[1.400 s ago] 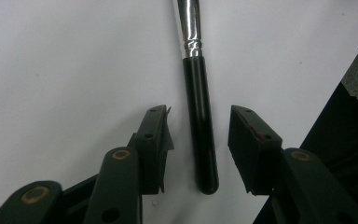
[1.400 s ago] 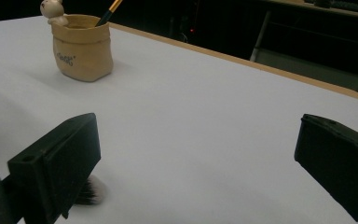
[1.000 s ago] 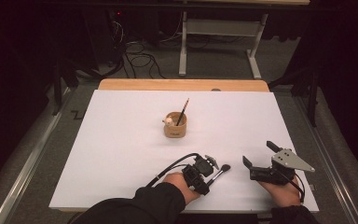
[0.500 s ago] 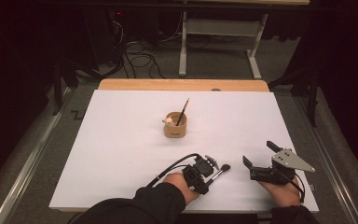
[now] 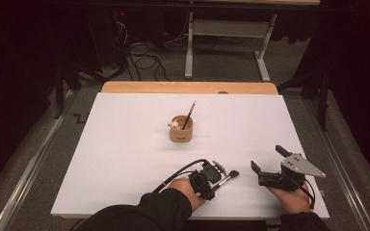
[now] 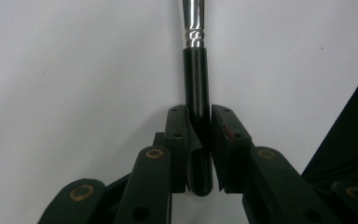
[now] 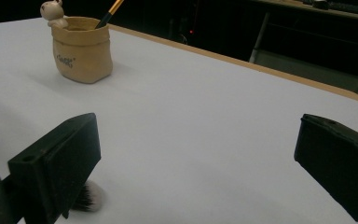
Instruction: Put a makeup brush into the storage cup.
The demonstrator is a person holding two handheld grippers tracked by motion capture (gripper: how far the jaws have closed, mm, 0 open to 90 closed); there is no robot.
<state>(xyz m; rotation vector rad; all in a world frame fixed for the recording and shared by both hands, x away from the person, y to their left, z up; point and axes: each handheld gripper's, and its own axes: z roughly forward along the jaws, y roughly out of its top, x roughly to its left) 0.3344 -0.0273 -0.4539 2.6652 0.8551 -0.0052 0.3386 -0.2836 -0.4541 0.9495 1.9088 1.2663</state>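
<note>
White table [image 5: 125,159], pot [image 7: 81,49], lettering unreadable

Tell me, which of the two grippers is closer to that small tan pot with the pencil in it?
Left. The left gripper, closing on a black-handled brush, sits nearer the tan pot, just in front of it. The right gripper, jaws open, is farther off to the right.
</note>
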